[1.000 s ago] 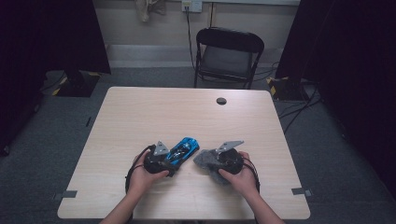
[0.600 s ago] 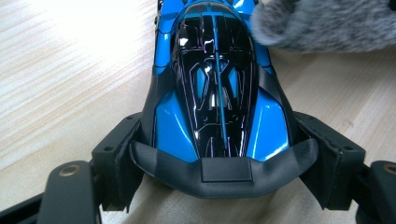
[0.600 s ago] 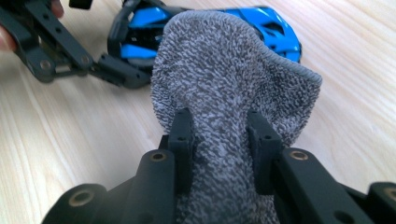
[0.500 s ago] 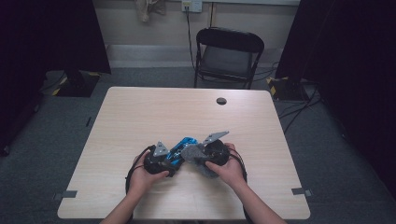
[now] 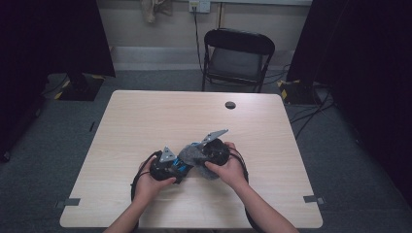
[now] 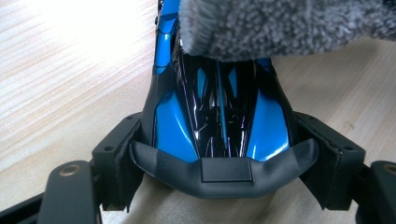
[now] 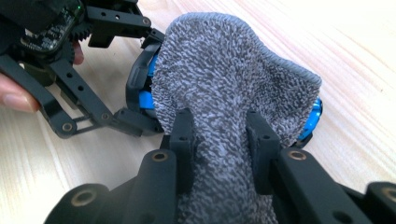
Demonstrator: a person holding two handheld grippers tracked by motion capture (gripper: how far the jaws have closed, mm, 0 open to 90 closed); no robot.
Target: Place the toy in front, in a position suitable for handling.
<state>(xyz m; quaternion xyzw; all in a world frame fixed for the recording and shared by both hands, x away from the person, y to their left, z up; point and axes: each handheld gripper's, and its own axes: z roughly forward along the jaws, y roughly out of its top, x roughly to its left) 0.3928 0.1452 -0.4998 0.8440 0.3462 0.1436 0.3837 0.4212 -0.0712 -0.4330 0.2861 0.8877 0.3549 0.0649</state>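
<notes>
Resting on a pale woodgrain table (image 5: 145,121) before a black folding chair (image 5: 238,58), the glossy blue toy car (image 6: 219,116) sits pinched by the left gripper (image 6: 219,172); the right gripper (image 7: 224,135) clamps a nubby grey cloth (image 7: 224,74) draped over the car.

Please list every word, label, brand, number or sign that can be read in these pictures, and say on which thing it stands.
There is no readable text. The blue toy car shows only glossy paint, the grey cloth is plain, and the circuit board on the left gripper carries marks too small to read. The table bears no writing.
</notes>
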